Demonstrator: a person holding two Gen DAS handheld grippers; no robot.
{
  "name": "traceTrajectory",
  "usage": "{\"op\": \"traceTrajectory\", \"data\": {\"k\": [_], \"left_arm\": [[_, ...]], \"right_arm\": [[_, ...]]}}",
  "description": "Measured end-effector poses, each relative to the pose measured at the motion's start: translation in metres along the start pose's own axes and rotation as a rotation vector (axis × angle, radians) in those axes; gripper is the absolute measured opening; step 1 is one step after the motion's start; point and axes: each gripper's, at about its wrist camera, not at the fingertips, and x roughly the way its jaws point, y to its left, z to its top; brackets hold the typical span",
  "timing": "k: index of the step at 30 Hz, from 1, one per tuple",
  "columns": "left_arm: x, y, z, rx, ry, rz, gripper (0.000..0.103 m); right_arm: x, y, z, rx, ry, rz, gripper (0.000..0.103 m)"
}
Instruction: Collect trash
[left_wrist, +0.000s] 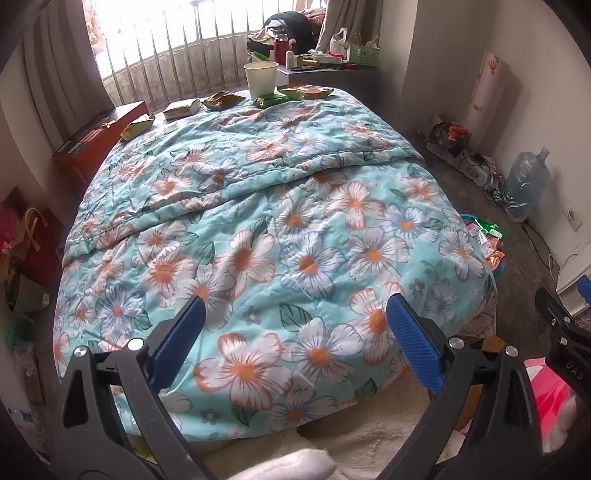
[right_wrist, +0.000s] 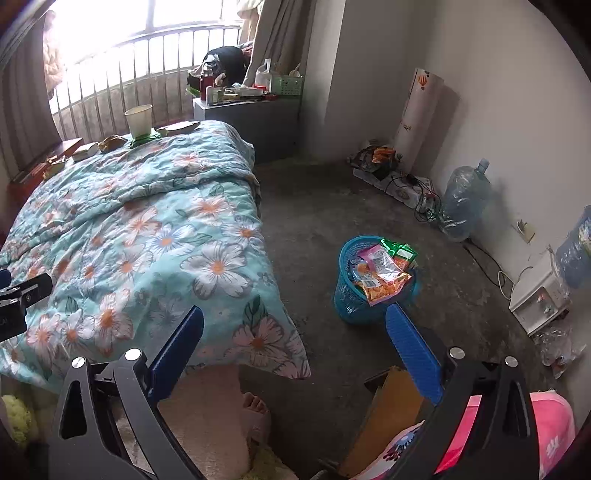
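Observation:
Several snack wrappers (left_wrist: 221, 99) lie along the far edge of the floral quilt (left_wrist: 258, 221), beside a white paper cup (left_wrist: 261, 79); the cup also shows in the right wrist view (right_wrist: 139, 121). A blue trash basket (right_wrist: 369, 284) full of wrappers stands on the floor right of the bed. My left gripper (left_wrist: 295, 314) is open and empty above the near end of the quilt. My right gripper (right_wrist: 295, 325) is open and empty, above the floor between the bed corner and the basket.
A cluttered grey side table (right_wrist: 255, 107) stands by the window. Two water jugs (right_wrist: 461, 199), a power strip with cables and a white appliance (right_wrist: 539, 295) line the right wall. A wooden box (left_wrist: 96, 136) sits left of the bed. Pink cloth (right_wrist: 546, 428) lies at the near right.

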Motion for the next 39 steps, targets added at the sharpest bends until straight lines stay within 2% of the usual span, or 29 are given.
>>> {"op": "traceTrajectory", "data": {"k": [14, 39], "left_arm": [[-0.005, -0.020, -0.001, 0.051, -0.013, -0.027, 0.094], [-0.011, -0.029, 0.004, 0.054, -0.039, -0.047, 0.094]], "right_arm": [[-0.008, -0.007, 0.000, -0.013, -0.008, 0.007, 0.096], [-0.017, -0.022, 0.002, 0.010, -0.028, -0.002, 0.096]]}}
